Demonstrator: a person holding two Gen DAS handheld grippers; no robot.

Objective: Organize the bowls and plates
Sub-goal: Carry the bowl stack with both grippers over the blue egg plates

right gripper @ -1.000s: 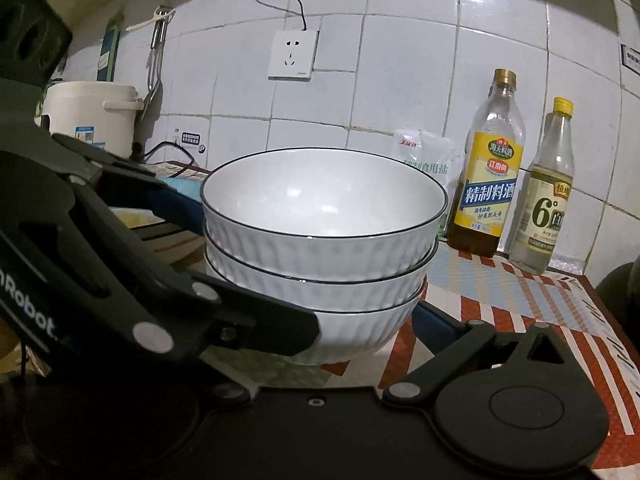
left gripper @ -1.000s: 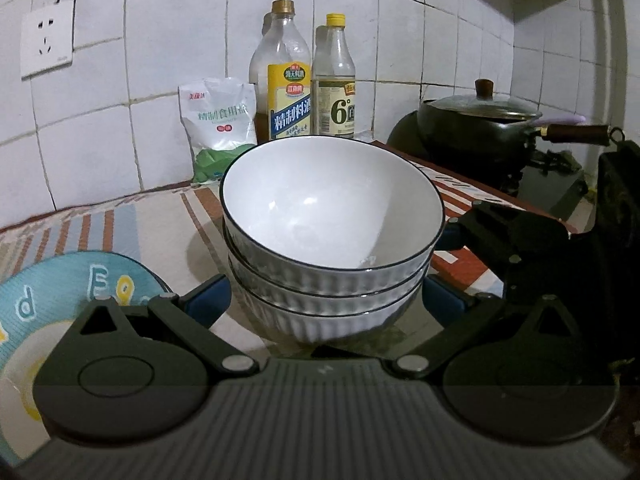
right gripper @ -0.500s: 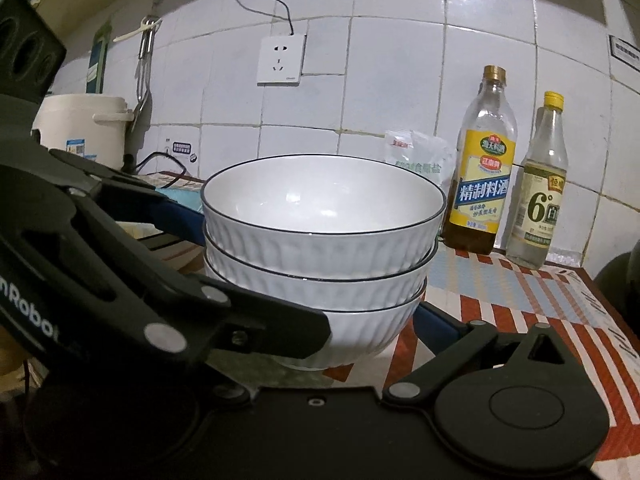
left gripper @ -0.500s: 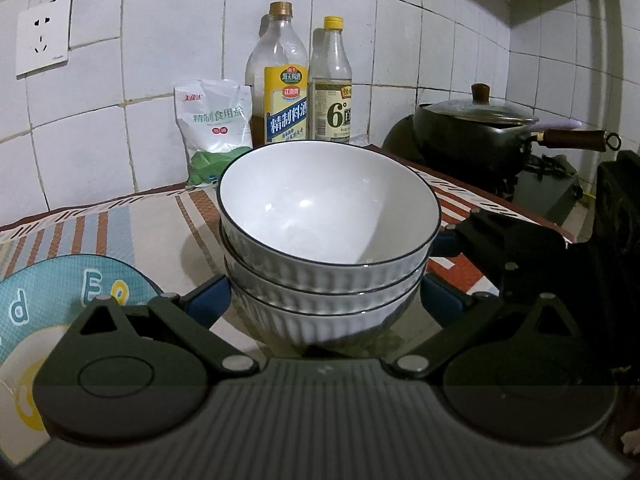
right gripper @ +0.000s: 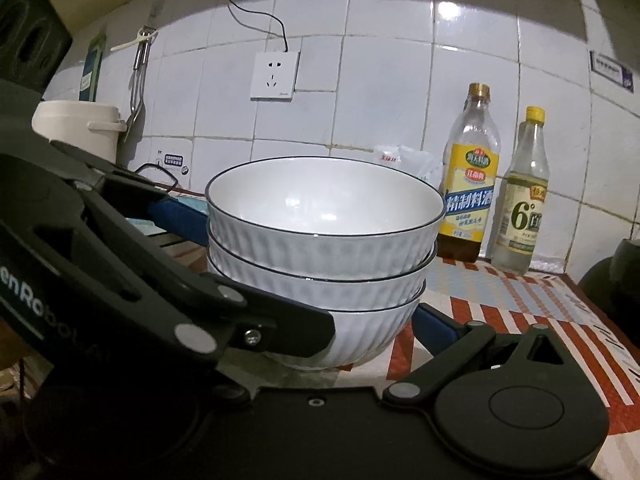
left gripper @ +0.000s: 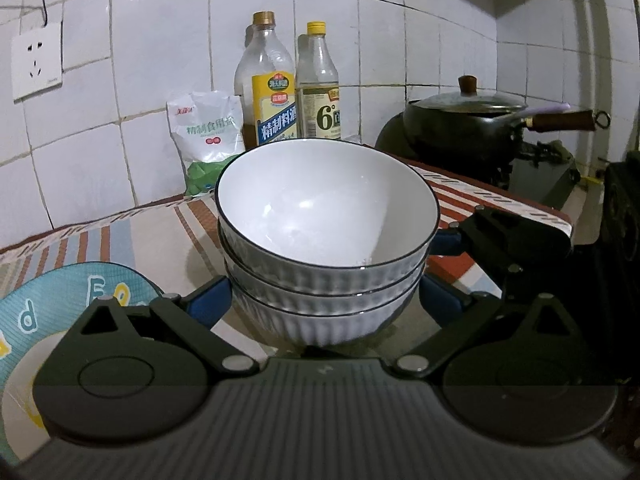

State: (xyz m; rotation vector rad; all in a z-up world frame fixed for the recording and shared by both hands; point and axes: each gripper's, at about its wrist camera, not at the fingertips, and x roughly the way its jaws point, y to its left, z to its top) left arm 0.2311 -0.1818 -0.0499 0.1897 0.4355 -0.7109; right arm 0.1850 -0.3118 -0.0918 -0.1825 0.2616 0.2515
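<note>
With both sets of fingers spread wide, I've got the stack of three white bowls (left gripper: 326, 240) sitting between them from two sides. My left gripper (left gripper: 325, 300) has its blue fingertips (left gripper: 210, 300) flanking the bottom bowl; can't tell if they actually touch it. My right gripper (right gripper: 312, 280) straddles the same stack, one blue finger (right gripper: 436, 326) low on the stack's right side, the other mostly hidden behind the left tool's black linkage. The stack rests upright on the striped counter mat (left gripper: 160, 232). Left of my left fingers, a teal plate (left gripper: 48, 296) with lettering lies flat. Beyond the bowls stand a cooking wine bottle (left gripper: 272, 92), a vinegar bottle (left gripper: 320, 88) and a salt bag (left gripper: 206, 136) against the tiled wall. Off past the right fingertip in the left view, a lidded black wok (left gripper: 472, 120). In the right view, a white rice cooker (right gripper: 76, 124) far left.
</note>
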